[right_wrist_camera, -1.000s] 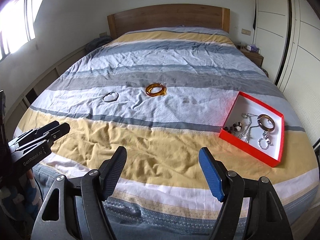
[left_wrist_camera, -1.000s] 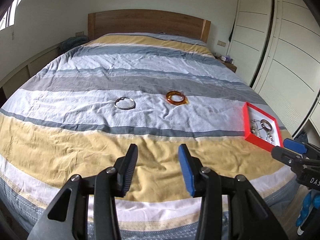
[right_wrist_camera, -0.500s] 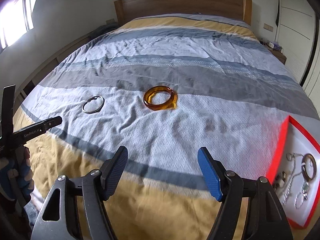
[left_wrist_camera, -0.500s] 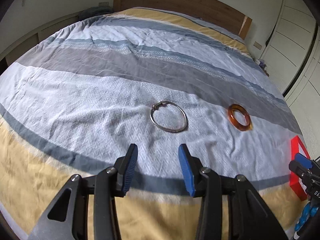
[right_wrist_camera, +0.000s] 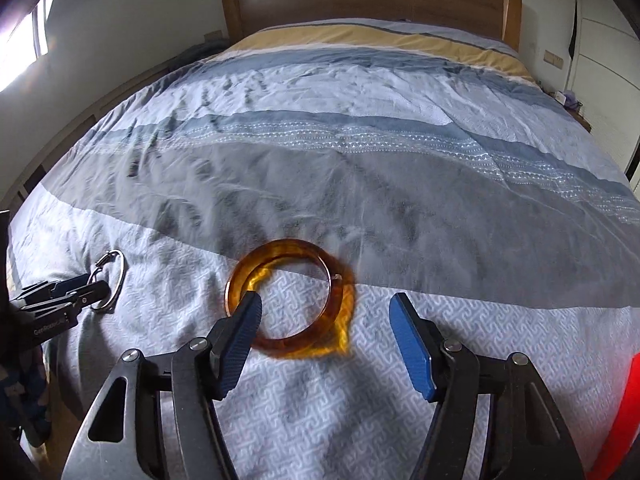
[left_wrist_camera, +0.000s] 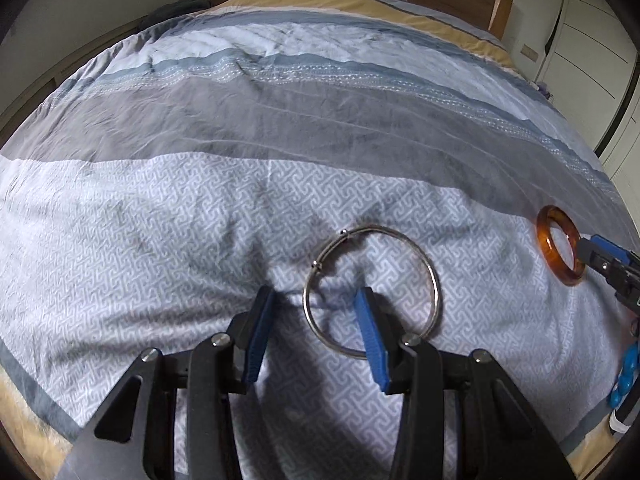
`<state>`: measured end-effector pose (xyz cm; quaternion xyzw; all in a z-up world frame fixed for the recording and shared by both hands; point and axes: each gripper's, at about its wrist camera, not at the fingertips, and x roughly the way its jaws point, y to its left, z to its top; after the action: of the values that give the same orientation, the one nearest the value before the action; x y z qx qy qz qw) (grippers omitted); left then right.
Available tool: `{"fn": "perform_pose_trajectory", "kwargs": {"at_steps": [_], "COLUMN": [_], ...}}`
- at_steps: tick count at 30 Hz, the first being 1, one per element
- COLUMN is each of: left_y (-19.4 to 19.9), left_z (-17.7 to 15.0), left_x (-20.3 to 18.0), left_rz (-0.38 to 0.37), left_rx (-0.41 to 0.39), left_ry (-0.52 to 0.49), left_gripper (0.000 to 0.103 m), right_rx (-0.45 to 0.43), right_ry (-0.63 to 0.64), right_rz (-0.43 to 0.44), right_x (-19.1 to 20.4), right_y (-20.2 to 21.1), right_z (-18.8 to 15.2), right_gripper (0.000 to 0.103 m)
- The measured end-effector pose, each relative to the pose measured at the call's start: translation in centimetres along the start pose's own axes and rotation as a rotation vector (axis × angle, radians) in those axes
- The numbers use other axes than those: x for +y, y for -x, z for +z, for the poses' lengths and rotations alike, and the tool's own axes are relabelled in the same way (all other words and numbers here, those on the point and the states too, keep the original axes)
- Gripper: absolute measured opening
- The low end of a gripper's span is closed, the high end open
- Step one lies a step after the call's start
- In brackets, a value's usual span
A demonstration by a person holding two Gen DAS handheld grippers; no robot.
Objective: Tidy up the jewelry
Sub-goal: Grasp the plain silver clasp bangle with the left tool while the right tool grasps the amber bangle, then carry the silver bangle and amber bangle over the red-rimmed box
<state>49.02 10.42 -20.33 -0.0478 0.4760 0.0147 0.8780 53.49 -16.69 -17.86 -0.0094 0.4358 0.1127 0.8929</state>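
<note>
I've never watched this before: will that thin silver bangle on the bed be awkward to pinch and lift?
Probably fiddly. The silver bangle is a thin wire hoop lying flat on the soft duvet, so it may sink in or slip off the pads. It looks rigid and light, and should keep its shape. The left gripper already straddles its rim.

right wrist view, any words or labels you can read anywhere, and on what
"GenRobot.AI", faint and partly blurred, on the side of the left hand-held gripper at the left edge.
No other readable text in either view; the bedspread bears only woven patterns.
</note>
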Motion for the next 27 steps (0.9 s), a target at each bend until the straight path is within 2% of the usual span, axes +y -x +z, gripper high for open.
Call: {"fn": "perform_pose_trajectory", "kwargs": {"at_steps": [7,10,11,14,16,19,27], "left_y": [-0.4,-0.2,-0.1,0.2,0.5,1.2,4.1], "left_z": [-0.2,-0.3,-0.3,-0.4,-0.5,-0.8,-2.6], "left_x": [-0.8,-1.1,-1.2,-1.4,-1.6,-1.8,-3.0], "left_rz": [0.021,0.021,0.011,-0.01,-0.004,0.004,0.02], "left_rx": [-0.054,-0.073,-0.079,-0.086,-0.092,-0.1,-0.106], "left_ry": [-0.06,-0.076,-0.081,-0.095,-0.102,-0.101,-0.127], "left_gripper": [0.038,0.034,0.028,0.009,0.006,0.006,0.005], "right_rx": [0.024,0.042,0.045,0.045,0.044,0.023,-0.098], "right_ry": [0.01,0.042,0.053,0.065,0.088,0.111,0.097], "right_rz": [-0.017,-0.044,-0.054,-0.085,-0.12,-0.143,-0.086], "right_x": [-0.1,0.1,0.2,0.0,0.1,0.3,0.4], "right_y": [-3.1,-3.9,-4.1,-4.4,-4.3,-3.6,1.4], "right_z": [-0.5,-0.4,-0.4,-0.2,-0.2,-0.4,-1.7], "right_gripper": [0.06,0.055,0.053,0.033,0.014,0.011,0.009]}}
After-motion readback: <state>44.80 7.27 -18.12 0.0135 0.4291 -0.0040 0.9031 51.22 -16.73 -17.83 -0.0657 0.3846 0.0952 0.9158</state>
